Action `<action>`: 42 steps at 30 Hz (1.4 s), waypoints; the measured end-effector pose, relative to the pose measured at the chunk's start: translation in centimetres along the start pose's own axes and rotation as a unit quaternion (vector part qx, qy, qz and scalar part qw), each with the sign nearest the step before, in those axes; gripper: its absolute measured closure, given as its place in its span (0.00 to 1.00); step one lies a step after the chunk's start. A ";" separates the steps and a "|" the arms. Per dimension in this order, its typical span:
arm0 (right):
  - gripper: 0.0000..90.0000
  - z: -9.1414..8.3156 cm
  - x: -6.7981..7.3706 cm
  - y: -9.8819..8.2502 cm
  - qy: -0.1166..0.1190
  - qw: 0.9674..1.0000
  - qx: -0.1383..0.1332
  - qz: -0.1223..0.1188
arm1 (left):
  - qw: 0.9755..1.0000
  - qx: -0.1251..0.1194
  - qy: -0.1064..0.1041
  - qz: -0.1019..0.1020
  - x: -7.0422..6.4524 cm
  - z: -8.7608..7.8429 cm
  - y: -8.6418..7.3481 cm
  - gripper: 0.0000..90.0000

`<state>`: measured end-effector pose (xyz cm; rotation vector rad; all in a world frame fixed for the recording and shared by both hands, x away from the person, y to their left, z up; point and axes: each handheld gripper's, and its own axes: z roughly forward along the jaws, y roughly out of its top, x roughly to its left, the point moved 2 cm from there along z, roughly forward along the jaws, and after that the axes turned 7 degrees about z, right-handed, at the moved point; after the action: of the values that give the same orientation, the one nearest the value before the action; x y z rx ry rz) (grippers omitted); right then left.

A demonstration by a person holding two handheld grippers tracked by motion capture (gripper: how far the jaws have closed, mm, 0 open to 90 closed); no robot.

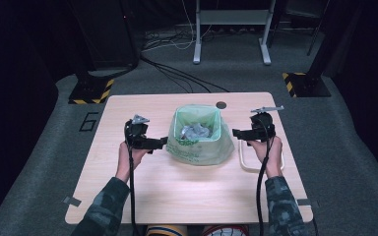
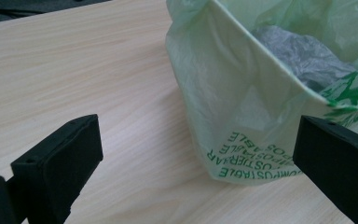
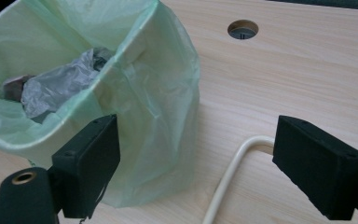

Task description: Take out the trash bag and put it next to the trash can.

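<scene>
In the middle of the desk point(image 1: 128, 196) stands a small bin lined with a pale green bag point(image 1: 197, 142), its mouth open and its printed skirt spread on the wood; crumpled grey plastic point(image 1: 195, 131) lies inside. My left hand-held gripper point(image 1: 161, 142) points in at the bag's left side, jaws wide apart with nothing between them, the nearer tip just beside the film. My right hand-held gripper point(image 1: 236, 132) faces the bag's right side, jaws apart and empty, just off the liner. A cream wire frame point(image 3: 233, 172) lies flat below my right hand.
</scene>
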<state>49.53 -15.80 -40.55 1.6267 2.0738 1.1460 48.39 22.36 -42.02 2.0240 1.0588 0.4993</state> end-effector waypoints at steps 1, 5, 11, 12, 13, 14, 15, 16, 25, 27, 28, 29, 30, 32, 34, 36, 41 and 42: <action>0.15 0.0 0.1 0.1 0.002 1.000 0.001 0.001 | 1.000 -0.001 -0.002 -0.002 0.0 0.1 0.2 0.01; 0.16 0.3 0.6 0.5 0.007 1.000 0.002 -0.002 | 1.000 -0.002 -0.009 -0.005 -0.1 0.5 0.9 0.01; 0.16 0.8 1.4 1.1 0.013 1.000 0.004 -0.004 | 1.000 -0.001 -0.016 -0.004 -0.3 1.1 2.1 0.01; 0.16 0.9 1.6 1.2 0.014 1.000 0.004 -0.005 | 1.000 -0.001 -0.019 -0.005 -0.4 1.2 2.4 0.01; 0.16 1.0 1.7 1.3 0.015 1.000 0.004 -0.007 | 1.000 -0.004 -0.019 -0.006 -0.4 1.3 2.6 0.01; 0.17 1.1 1.9 1.4 0.016 1.000 0.005 -0.008 | 1.000 -0.001 -0.019 -0.004 -0.5 1.4 2.8 0.02; 0.17 1.2 2.1 1.6 0.017 1.000 0.007 -0.009 | 1.000 0.001 -0.022 -0.004 -0.5 1.6 3.0 0.01; 0.17 1.3 2.3 1.7 0.018 1.000 0.009 -0.008 | 1.000 0.003 -0.025 -0.007 -0.5 1.8 3.1 0.01; 0.22 3.1 3.8 2.2 0.021 0.999 0.025 -0.017 | 0.999 0.017 -0.049 -0.014 -0.9 3.7 4.4 0.04; 0.26 3.5 4.2 2.2 0.022 0.999 0.030 -0.018 | 0.999 0.023 -0.048 -0.011 -1.0 4.1 4.5 0.07; 0.28 3.6 4.3 2.2 0.025 0.999 0.030 -0.019 | 0.998 0.025 -0.051 -0.012 -0.9 4.3 4.5 0.09; 0.30 3.8 4.4 2.2 0.024 0.999 0.032 -0.019 | 0.998 0.026 -0.054 -0.012 -1.0 4.5 4.6 0.12; 0.32 4.1 4.5 2.2 0.025 0.999 0.033 -0.017 | 0.998 0.029 -0.056 -0.011 -1.0 4.8 4.6 0.19; 0.37 4.5 4.6 2.2 0.023 0.999 0.040 -0.014 | 0.998 0.035 -0.058 -0.008 -1.0 5.2 4.6 0.25; 0.38 5.1 4.8 2.1 0.023 0.999 0.045 -0.012 | 0.997 0.039 -0.062 -0.007 -1.1 5.5 4.6 0.29; 0.41 5.5 4.7 2.1 0.021 0.998 0.053 -0.009 | 0.997 0.044 -0.065 -0.006 -1.2 5.8 4.6 0.32; 0.49 6.4 4.8 1.9 0.018 0.997 0.069 -0.002 | 0.996 0.048 -0.078 -0.016 -1.3 6.4 4.4 0.43; 0.52 6.5 4.9 1.8 0.019 0.997 0.072 -0.003 | 0.996 0.052 -0.072 -0.009 -1.3 6.4 4.4 0.46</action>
<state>53.26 -8.58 -42.21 1.6733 2.2306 1.0562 53.96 16.82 -42.54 2.1053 1.0309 0.2888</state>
